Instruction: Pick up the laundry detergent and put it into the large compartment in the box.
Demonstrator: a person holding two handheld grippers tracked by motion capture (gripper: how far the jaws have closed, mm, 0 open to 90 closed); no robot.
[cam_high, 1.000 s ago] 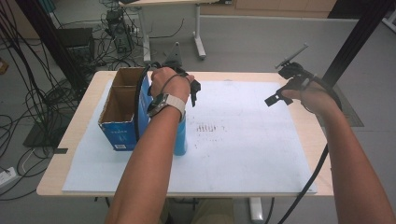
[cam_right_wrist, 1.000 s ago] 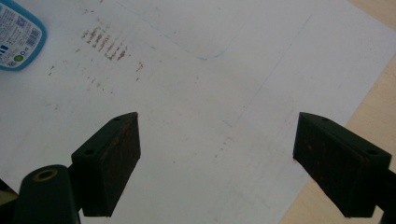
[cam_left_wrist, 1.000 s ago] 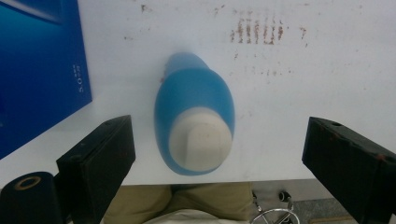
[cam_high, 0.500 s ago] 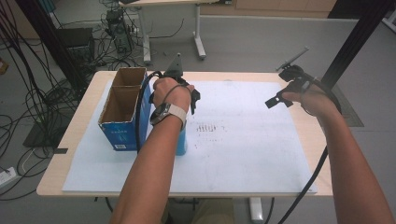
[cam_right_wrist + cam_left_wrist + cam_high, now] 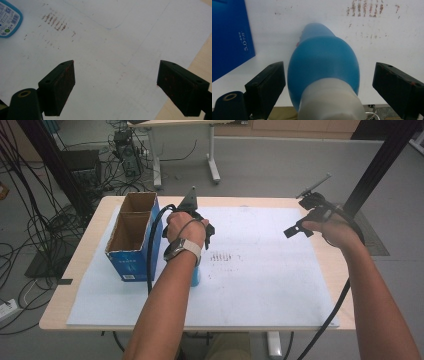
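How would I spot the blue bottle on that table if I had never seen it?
Start at the white sheet covering the table, then find the open blue cardboard box at its left. The blue bottle stands upright just right of that box, under the left gripper. It alone is rounded, with a pale cap.

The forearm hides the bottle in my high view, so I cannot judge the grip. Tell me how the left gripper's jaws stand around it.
Observer: The left gripper straddles the blue bottle; its jaws have just been closing, yet a gap shows on each side.
Operator: Report which end of the bottle faces that camera.
Observer: Its white cap, nearest the lens.
Operator: Now check the right gripper.
Observer: The right gripper is open, with nothing between its jaws, above the white sheet.
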